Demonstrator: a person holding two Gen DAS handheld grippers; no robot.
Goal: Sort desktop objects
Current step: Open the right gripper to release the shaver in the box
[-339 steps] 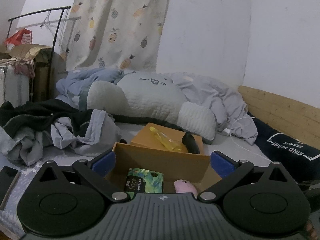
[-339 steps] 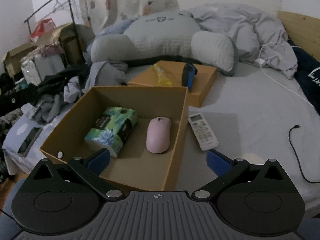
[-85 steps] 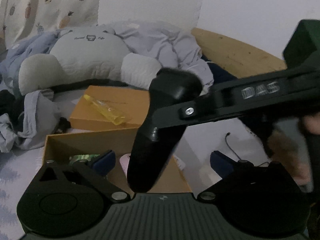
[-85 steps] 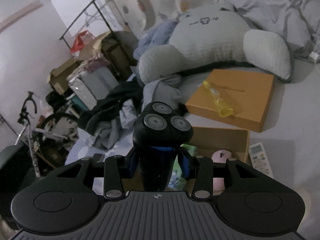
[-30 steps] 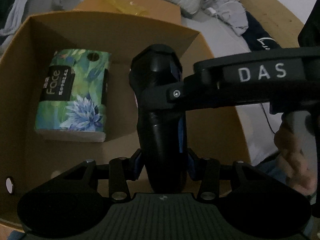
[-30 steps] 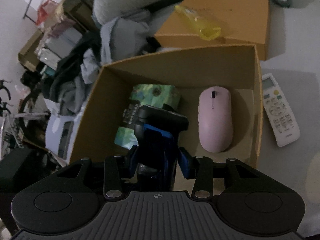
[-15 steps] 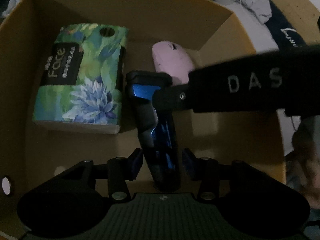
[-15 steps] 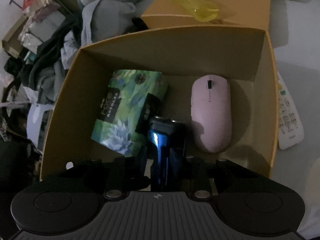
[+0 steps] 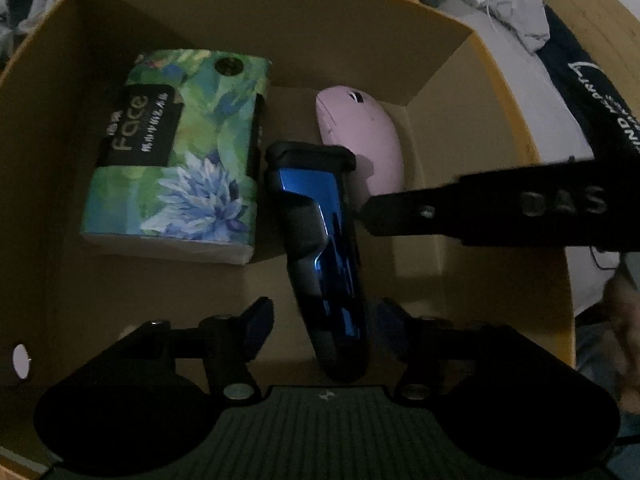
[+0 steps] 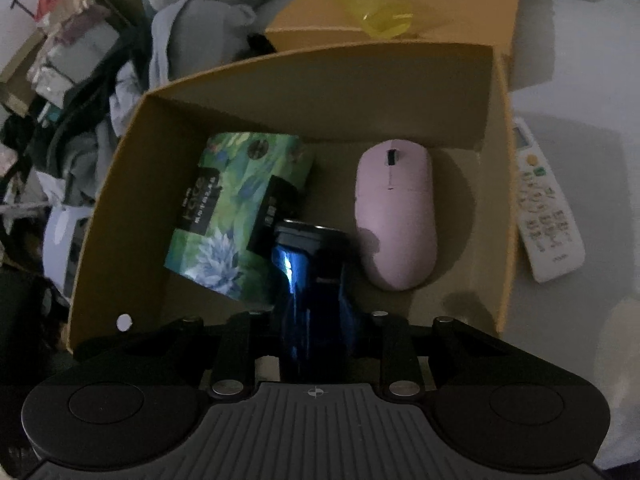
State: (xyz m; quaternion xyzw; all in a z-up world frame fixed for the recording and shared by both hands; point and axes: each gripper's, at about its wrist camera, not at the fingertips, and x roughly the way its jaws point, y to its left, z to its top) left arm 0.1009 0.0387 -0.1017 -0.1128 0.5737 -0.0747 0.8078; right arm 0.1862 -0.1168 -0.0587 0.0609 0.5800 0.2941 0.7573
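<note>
So the electric shaver (image 9: pixel 320 240) is seen lying down inside the open cardboard box (image 9: pixel 440 40), black-and-blue body along the floor of the box, head end pointed at the far wall; it's tucked between 2 other things, the green floral tissue pack (image 9: pixel 180 152) on one side and the pink mouse (image 9: pixel 360 132) on the other; whether it's touching either can't be made out, it's pretty dark in there.

The left gripper (image 9: pixel 326 320) is held low over the near end of the box with its fingers (image 9: pixel 260 320) spread, a gap being visible on either side of the shaver's handle, so nothing is pinched.

The right gripper (image 10: pixel 314 320) is lined up with the shaver too, the handle sitting between its fingers; whether it's clamped or let go can't be told from the right wrist view, since the pads are lost in shadow; from the left wrist view 1 of its fingers (image 9: pixel 480 216) is seen coming in from the side, blurred, its tip right by the shaver.

Outside the box, a white remote control (image 10: pixel 544 208) is left on the grey bed sheet (image 10: pixel 580 80) just beside the box wall; behind it a flat orange box (image 10: pixel 460 8) is seen with a yellow plastic item (image 10: pixel 380 16) on top.
</note>
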